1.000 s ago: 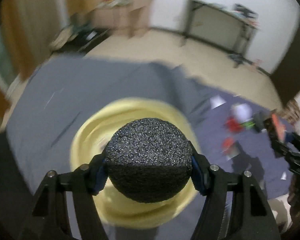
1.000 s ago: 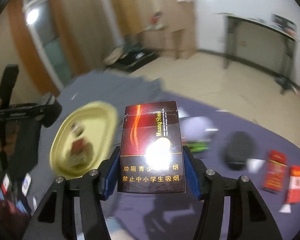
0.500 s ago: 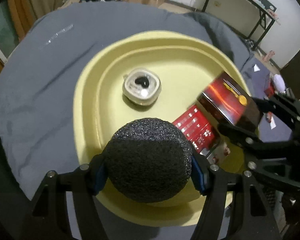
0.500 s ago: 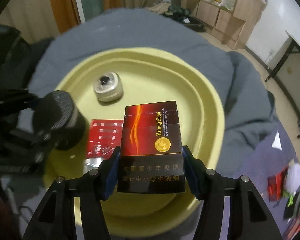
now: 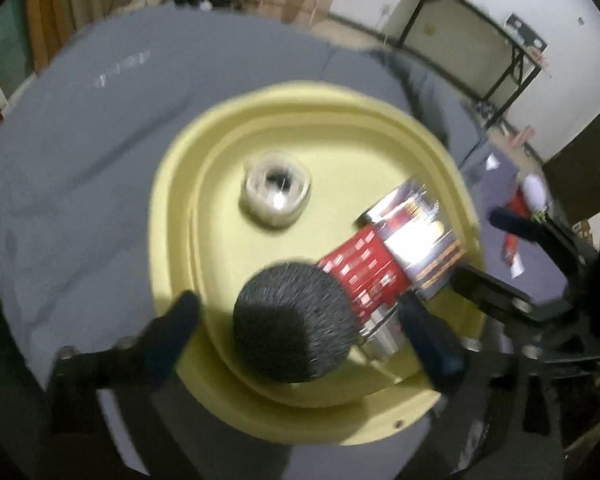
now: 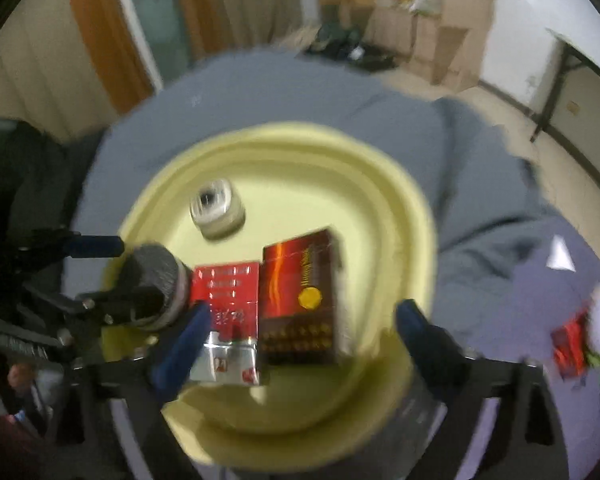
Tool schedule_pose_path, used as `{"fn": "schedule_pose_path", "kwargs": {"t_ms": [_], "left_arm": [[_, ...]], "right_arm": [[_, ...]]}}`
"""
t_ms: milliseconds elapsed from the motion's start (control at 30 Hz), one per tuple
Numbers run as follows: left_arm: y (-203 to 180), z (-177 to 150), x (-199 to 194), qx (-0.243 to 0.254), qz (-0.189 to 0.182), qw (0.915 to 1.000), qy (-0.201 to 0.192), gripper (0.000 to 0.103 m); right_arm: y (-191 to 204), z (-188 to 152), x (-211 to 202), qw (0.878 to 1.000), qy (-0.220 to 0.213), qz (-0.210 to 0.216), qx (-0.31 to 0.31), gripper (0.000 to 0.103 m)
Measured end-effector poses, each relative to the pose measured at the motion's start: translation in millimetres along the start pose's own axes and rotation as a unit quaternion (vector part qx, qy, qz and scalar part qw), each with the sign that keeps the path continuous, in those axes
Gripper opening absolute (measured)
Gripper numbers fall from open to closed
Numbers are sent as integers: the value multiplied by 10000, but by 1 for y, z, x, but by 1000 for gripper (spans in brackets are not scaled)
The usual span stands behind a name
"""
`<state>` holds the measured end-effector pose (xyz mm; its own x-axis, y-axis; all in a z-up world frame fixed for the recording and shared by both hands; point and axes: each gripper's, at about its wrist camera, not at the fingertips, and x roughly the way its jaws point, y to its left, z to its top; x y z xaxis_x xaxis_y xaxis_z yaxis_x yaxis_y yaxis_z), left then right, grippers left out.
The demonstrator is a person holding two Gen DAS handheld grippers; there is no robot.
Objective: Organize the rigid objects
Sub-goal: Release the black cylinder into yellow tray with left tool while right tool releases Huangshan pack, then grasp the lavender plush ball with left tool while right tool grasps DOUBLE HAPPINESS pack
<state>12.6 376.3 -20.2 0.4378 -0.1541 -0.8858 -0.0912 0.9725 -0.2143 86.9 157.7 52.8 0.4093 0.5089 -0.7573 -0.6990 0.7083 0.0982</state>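
Already both sets of jaws are opening over the yellow tray (image 6: 416, 216). Furthest left in the right wrist view, the left gripper (image 5: 300, 316) has its fingers wide apart and the black foam ball (image 5: 296, 320) sits between them untouched, on the tray floor; being round, it may roll against the rim. Next comes the red pack (image 6: 228, 300), lying flat, then the dark brown pack (image 6: 300, 296) just beside it, between the spread fingers of the right gripper (image 6: 304, 336) and free of both. Lifting out carelessly, a fingertip could catch either pack and drag it. The small round jar (image 6: 218, 210) stands apart, behind.
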Motion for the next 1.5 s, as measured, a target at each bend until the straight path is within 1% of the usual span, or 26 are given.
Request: {"fn": "schedule_pose_path", "kwargs": {"t_ms": [33,100,167,200,300,400,433,500,533,567,633,700,800,833,900,933,1000,1067,1100,1133,1167,1200,1233,1333,1400,1500], "left_arm": [[-6,5,-6,62,-14,10000,-68,103],[-29,16,-19,206,-91,9997,-132,103],[-58,25,-28,417,-177,9988,-174,103],[-74,30,-32,545,-217,9981,-199,103],[-134,43,-34,1027,-387,9937,-222,103],[-199,54,-26,1460,-571,9874,-210,103],[-213,57,-23,1561,-616,9856,-187,103],[-244,60,-12,1705,-691,9829,-130,103],[-260,63,-3,1751,-711,9819,-94,103],[-274,66,8,1785,-719,9813,-62,103],[-296,67,26,1805,-701,9810,-63,103],[-314,69,48,1832,-655,9808,-93,103],[-337,70,86,2049,-259,9784,-88,96],[-341,70,97,2073,-212,9781,-19,92],[-350,71,115,2134,-295,9765,105,91],[-353,72,120,2153,-295,9761,80,91],[-356,75,128,2140,-210,9766,51,85],[-355,79,137,2061,-289,9780,149,69],[-354,81,140,2027,-327,9785,188,65],[-353,81,143,2005,-368,9788,221,58],[-353,81,145,2000,-419,9786,245,58],[-352,80,145,2026,-428,9781,217,57],[-351,78,142,2060,-476,9773,162,56],[-340,77,126,1847,-770,9796,202,55],[-330,75,101,1872,-793,9791,75,55],[-302,79,55,1842,-861,9790,-139,55]], "right_arm": [[-11,-5,-18,9997,-195,-10,168,101],[-35,-16,-49,9979,-432,-112,459,103],[-77,-34,-87,9937,-626,-379,845,103],[-90,-41,-99,9919,-676,-491,959,103],[-155,-78,-150,9805,-795,-1138,1390,103],[-224,-126,-192,9649,-679,-1815,1771,103],[-249,-145,-206,9573,-620,-2050,1942,103],[-287,-177,-222,9436,-508,-2362,2266,103],[-309,-195,-228,9354,-412,-2473,2492,103],[-323,-208,-230,9304,-352,-2509,2650,103],[-350,-232,-229,9220,-261,-2543,2908,103],[-369,-249,-219,9186,-188,-2529,3030,103],[-386,-256,-204,9195,-215,-2534,2998,103],[-391,-256,-196,9182,-180,-2560,3016,103],[-399,-256,-188,9176,-148,-2491,3094,103],[-399,-253,-181,9176,-172,-2547,3046,103],[-398,-250,-176,9208,-235,-2683,2821,103],[-394,-246,-168,9224,-282,-2753,2694,100],[-393,-245,-166,9223,-304,-2780,2668,94],[-392,-244,-163,9218,-347,-2814,2642,85],[-391,-250,-159,9218,-413,-2824,2622,78],[-389,-250,-155,9220,-480,-2826,2605,64],[-387,-251,-149,9234,-551,-2758,2613,56],[-385,-258,-159,9219,-872,-2528,2803,55],[-379,-260,-172,9200,-999,-2561,2794,55],[-358,-245,-197,9243,-1295,-2538,2538,55]]}}
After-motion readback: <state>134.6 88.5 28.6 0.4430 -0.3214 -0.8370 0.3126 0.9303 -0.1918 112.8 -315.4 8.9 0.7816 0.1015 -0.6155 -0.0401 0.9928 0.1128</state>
